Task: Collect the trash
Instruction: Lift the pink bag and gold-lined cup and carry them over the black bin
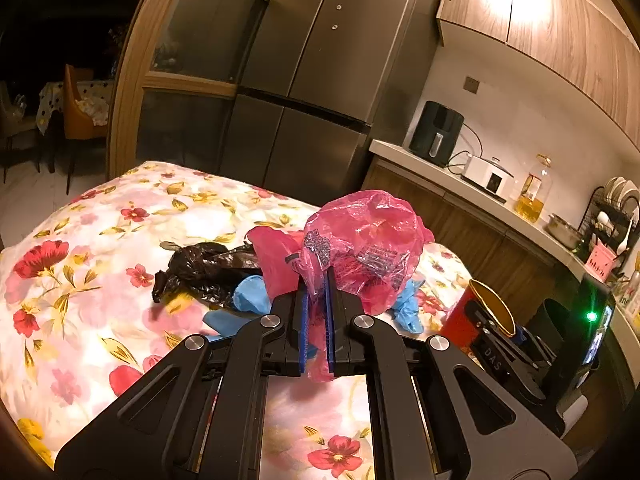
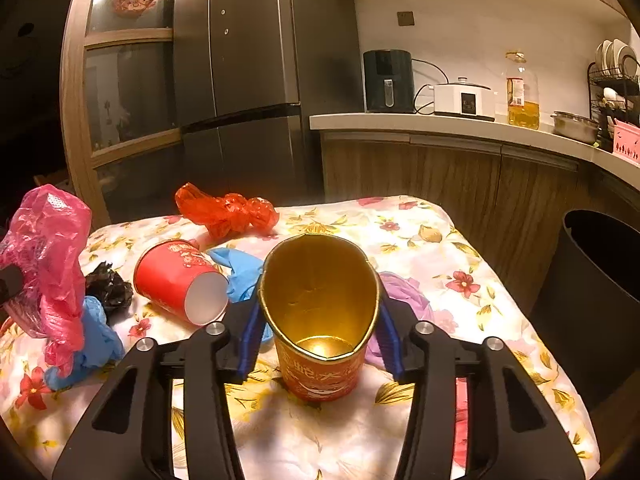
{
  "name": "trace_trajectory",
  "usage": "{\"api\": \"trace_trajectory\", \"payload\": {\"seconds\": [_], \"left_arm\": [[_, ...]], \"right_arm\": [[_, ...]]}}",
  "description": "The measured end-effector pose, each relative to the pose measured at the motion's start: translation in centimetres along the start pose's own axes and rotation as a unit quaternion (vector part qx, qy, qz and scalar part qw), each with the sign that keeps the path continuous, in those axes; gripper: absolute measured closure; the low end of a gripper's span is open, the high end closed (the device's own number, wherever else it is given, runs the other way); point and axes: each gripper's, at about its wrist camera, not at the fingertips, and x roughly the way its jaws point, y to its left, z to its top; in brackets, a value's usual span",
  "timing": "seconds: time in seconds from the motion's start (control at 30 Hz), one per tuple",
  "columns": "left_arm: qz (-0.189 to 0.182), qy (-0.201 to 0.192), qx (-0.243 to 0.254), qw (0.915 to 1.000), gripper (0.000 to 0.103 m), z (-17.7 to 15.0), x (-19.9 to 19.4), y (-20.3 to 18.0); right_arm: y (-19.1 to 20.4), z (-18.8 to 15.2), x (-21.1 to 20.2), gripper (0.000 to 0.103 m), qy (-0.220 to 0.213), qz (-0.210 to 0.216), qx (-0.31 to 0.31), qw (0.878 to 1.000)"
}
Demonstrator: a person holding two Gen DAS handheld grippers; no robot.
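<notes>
The table (image 2: 460, 240), under a flowered cloth, has its far right corner bare, and a broad strip along the right edge is free of litter. Past that edge stands a dark bin (image 2: 592, 300), open-topped, close to the table's side. The near left part of the cloth is also bare in the left wrist view.

The left tongs (image 1: 316, 300) are drawn narrow and pinch a pink plastic bag (image 1: 360, 248), which billows above the blue pads, lifted off the cloth. The right tongs (image 2: 320, 332) stand on either side of a red cup with a gold lining (image 2: 320, 320), upright near the table's near edge; the pads press its rim, squeezed to an oval. No earlier view bears on their motion.

Counted across both views: two red cups, the upright one and a second cup (image 2: 180, 284) lying on its side with a white inside, mouth toward the camera; one orange-red bag (image 2: 228, 212) knotted near the far edge; one black bag (image 1: 204, 272) crumpled mid-table; blue gloves (image 2: 236, 276) in at least two clumps, whose number I cannot tell.

Only the right wrist view shows the fallen cup, the orange-red bag and the bin's opening. Only the left wrist view shows the black bag's full spread and the right tongs from the side.
</notes>
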Motion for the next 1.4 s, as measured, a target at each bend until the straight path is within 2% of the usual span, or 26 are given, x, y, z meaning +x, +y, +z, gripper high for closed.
{"api": "trace_trajectory", "payload": {"seconds": [0.33, 0.7, 1.1, 1.4], "left_arm": [[-0.016, -0.016, 0.005, 0.9997, 0.097, 0.6, -1.9, -1.3], [-0.04, -0.014, 0.033, 0.9985, 0.097, -0.3, -3.0, -5.6], [-0.096, -0.01, 0.066, 0.9931, 0.097, -1.5, -2.5, -12.5], [-0.164, -0.008, 0.095, 0.9819, 0.097, -1.7, -0.9, -19.9]], "right_arm": [[-0.9, 0.8, -4.4, 0.056, -0.031, 0.011, 0.008, 0.999], [-3.7, 1.2, -8.7, 0.056, -0.055, 0.001, 0.012, 0.998], [-9.1, 1.7, -12.0, 0.056, -0.08, -0.04, 0.026, 0.996], [-14.7, 3.2, -13.1, 0.056, -0.104, -0.101, 0.041, 0.989]]}}
